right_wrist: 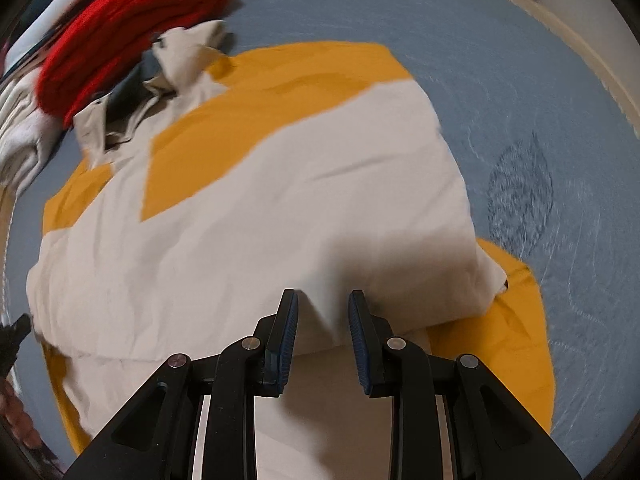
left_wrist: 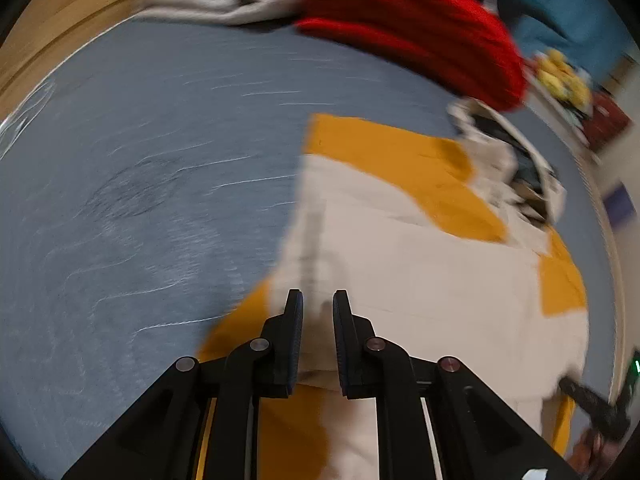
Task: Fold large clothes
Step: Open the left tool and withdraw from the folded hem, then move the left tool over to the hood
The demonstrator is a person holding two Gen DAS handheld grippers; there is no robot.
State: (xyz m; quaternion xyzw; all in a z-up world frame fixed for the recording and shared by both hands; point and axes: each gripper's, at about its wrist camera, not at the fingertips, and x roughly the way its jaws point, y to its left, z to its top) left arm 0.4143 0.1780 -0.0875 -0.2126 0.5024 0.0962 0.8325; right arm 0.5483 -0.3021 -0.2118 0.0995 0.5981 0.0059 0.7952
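A: Cream-and-mustard jacket (right_wrist: pixel 256 216) lies spread on the blue bedspread (left_wrist: pixel 140 168), just below a red knit (right_wrist: pixel 120 36).

B: Left gripper (left_wrist: pixel 318 300)?

A: Jaws narrow over a cream fold; pinched or not, can't tell.

B: Right gripper (right_wrist: pixel 323 300)?

A: Wider gap, a cream ridge between; grip unclear.

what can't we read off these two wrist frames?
- Left gripper: whether its pads pinch the shirt; motion blur.
- Right gripper: a fabric ridge sits between the fingers; grip unclear.
- Shirt collar: partly under the red knit.
- Shelf items: blurred, at the edge.
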